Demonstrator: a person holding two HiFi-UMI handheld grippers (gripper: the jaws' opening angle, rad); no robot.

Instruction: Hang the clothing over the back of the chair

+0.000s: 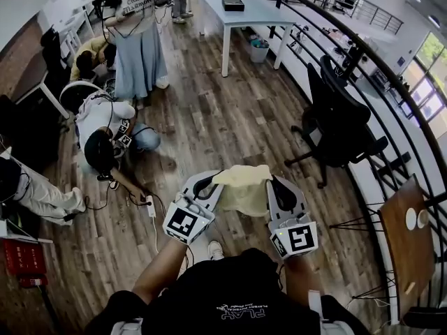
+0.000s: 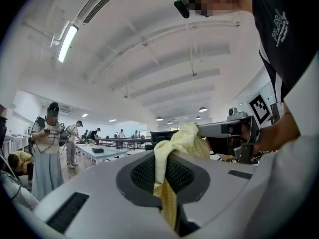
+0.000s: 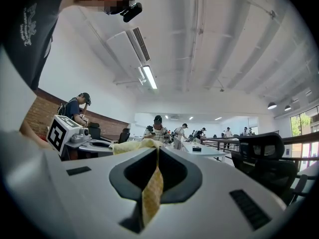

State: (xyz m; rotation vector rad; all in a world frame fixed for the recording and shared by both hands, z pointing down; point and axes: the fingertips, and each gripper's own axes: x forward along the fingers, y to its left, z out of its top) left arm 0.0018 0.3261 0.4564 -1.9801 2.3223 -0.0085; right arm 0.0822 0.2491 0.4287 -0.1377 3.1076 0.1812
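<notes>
A pale yellow piece of clothing (image 1: 243, 184) hangs stretched between my two grippers in front of my chest. My left gripper (image 1: 209, 185) is shut on one edge of it, and the cloth (image 2: 172, 158) bunches up out of the closed jaws. My right gripper (image 1: 274, 184) is shut on the other edge, where a strip of the cloth (image 3: 152, 190) is pinched between the jaws. A black office chair (image 1: 339, 121) stands at the right by the railing, well beyond the grippers; it also shows at the right in the right gripper view as the chair (image 3: 264, 158).
A person (image 1: 105, 135) crouches on the wooden floor at the left beside cables and a power strip (image 1: 151, 206). Another person (image 1: 136, 40) stands further back. A long white table (image 1: 241, 16) stands behind. A railing (image 1: 363, 61) runs along the right, with a small wooden table (image 1: 408, 246) beyond it.
</notes>
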